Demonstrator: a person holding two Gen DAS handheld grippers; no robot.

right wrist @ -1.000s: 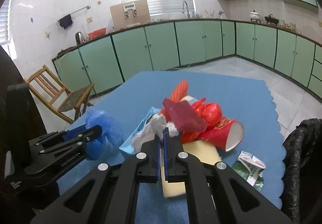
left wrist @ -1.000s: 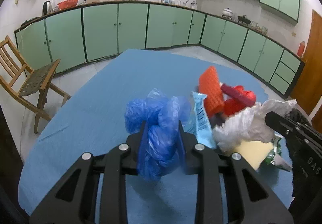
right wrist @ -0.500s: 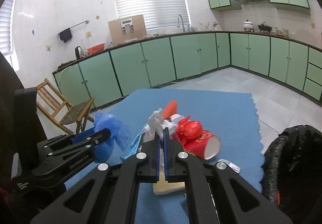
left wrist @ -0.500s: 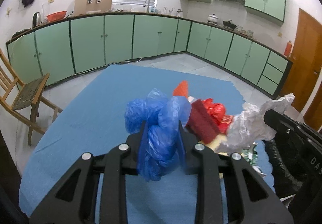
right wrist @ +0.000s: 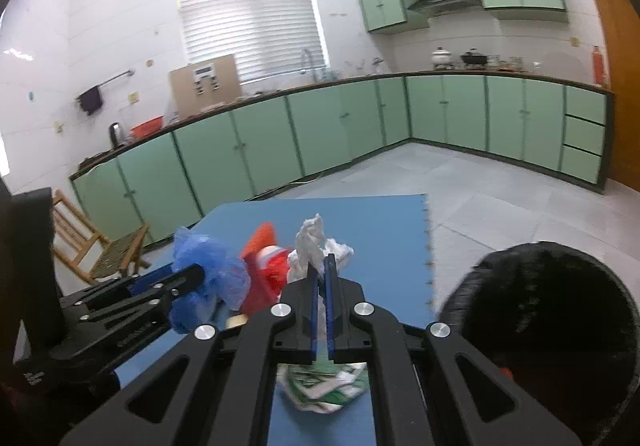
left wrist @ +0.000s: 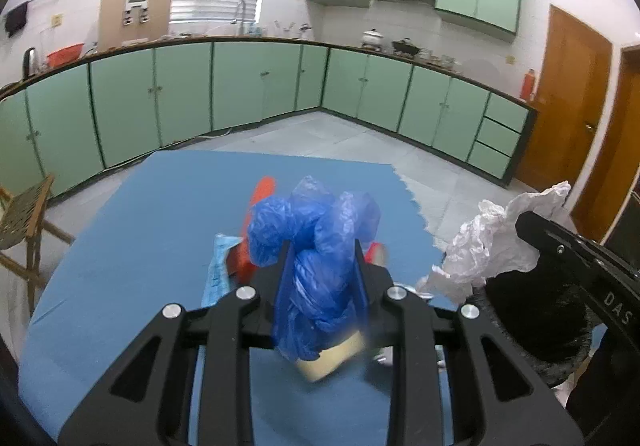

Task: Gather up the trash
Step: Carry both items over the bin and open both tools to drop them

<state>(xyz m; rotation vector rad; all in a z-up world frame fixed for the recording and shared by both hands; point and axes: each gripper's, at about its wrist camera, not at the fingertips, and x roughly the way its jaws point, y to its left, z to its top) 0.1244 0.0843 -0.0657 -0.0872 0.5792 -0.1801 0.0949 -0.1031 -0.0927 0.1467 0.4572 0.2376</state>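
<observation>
My left gripper [left wrist: 320, 258] is shut on a crumpled blue plastic bag [left wrist: 316, 242], held above the blue table mat [left wrist: 140, 230]; the bag also shows in the right wrist view [right wrist: 208, 278]. My right gripper [right wrist: 319, 270] is shut on a crumpled white tissue [right wrist: 316, 246], which also shows in the left wrist view [left wrist: 492, 242], held beside the black-lined trash bin [right wrist: 548, 322]. The bin also shows in the left wrist view [left wrist: 532, 310]. Red and orange wrappers [right wrist: 266, 266], a light blue packet [left wrist: 216, 270] and a green-white wrapper [right wrist: 324, 390] lie on the mat.
Green cabinets [left wrist: 240, 85] line the far walls. A wooden chair [right wrist: 96, 250] stands left of the table. A brown door [left wrist: 572, 97] is at the right. A yellowish flat piece [left wrist: 332, 358] lies under my left gripper.
Both grippers have lifted and swung right with their loads. The trash bin has come into closer view at the right, and the pile of wrappers now lies lower and further left.
</observation>
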